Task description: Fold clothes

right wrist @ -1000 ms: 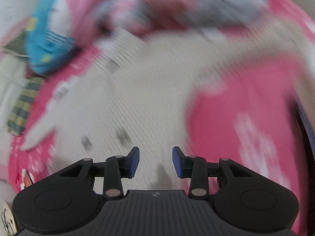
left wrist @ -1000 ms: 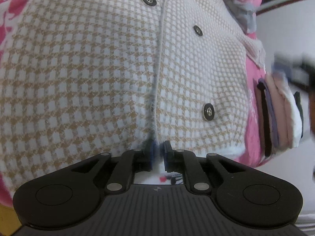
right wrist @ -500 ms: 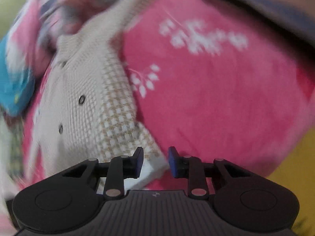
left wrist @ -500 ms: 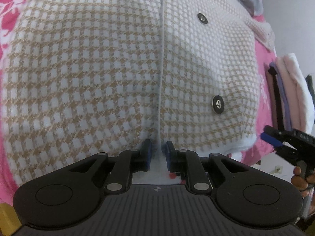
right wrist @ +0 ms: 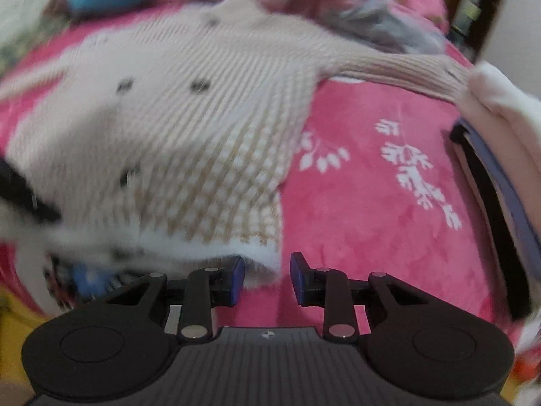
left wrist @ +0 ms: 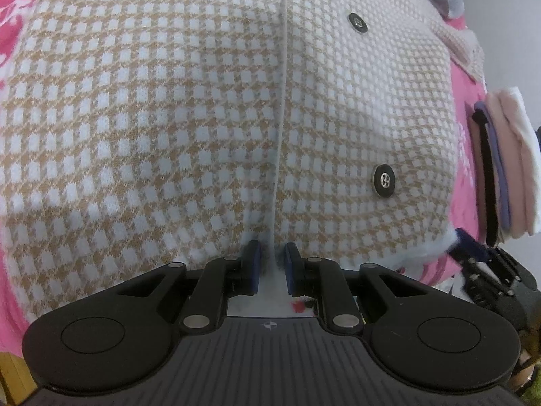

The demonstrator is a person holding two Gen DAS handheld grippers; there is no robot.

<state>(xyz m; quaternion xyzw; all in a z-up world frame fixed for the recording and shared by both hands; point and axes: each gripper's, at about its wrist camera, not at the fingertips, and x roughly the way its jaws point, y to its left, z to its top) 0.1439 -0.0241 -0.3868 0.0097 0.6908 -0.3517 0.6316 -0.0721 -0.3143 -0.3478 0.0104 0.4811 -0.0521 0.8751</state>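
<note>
Right hand-held gripper (right wrist: 267, 275) has swung back to the cardigan (left wrist: 203, 108) hem corner, jaws open around it. Left hand-held gripper (left wrist: 272, 267) pinches the hem, nearly closed. Cardigan lies on pink blanket (right wrist: 372, 203); folded stack (left wrist: 507, 165) at 3 o'clock.

Both wrist views look forward, close over the cardigan (left wrist: 203, 118) hem, sharing the folded stack (right wrist: 500, 142).

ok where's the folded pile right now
In the right wrist view the folded pile sits at the far right on the pink blanket, right of the cardigan.
</note>
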